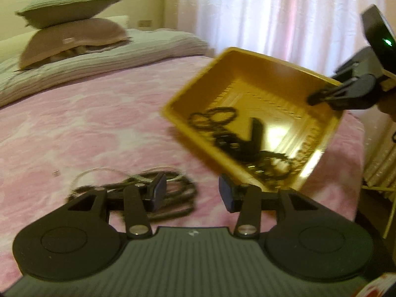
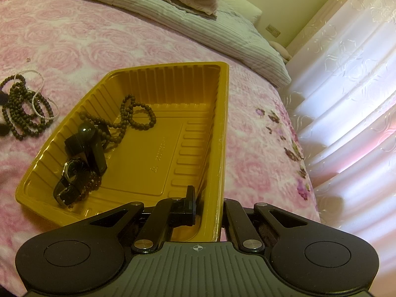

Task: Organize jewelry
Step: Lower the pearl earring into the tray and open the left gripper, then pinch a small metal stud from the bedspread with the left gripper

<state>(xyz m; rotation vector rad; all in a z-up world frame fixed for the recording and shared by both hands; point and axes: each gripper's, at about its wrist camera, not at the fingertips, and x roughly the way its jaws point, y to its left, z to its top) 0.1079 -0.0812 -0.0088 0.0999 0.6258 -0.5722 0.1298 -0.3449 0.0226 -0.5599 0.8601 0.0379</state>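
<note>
A yellow plastic tray (image 2: 158, 158) lies tilted on the pink rose bedspread, and my right gripper (image 2: 208, 205) is shut on its near side wall, one finger inside, one outside. In the tray are a dark bead necklace (image 2: 133, 116), a black wristwatch (image 2: 71, 173) and a black boxy item (image 2: 91, 146). From the left wrist the tray (image 1: 269, 81) sits blurred at the right, with the right gripper (image 1: 319, 97) on its rim. My left gripper (image 1: 193, 191) is open with nothing between its fingers. A pile of dark bead strands and white pearl strands (image 1: 128, 185) (image 2: 24, 106) lies just beyond its left finger.
A small ring (image 2: 28, 59) lies alone on the bedspread beyond the pile. Stacked pillows (image 1: 71, 32) and a striped quilt (image 1: 111, 57) fill the head of the bed. White curtains (image 2: 346, 99) hang along the bed's right edge.
</note>
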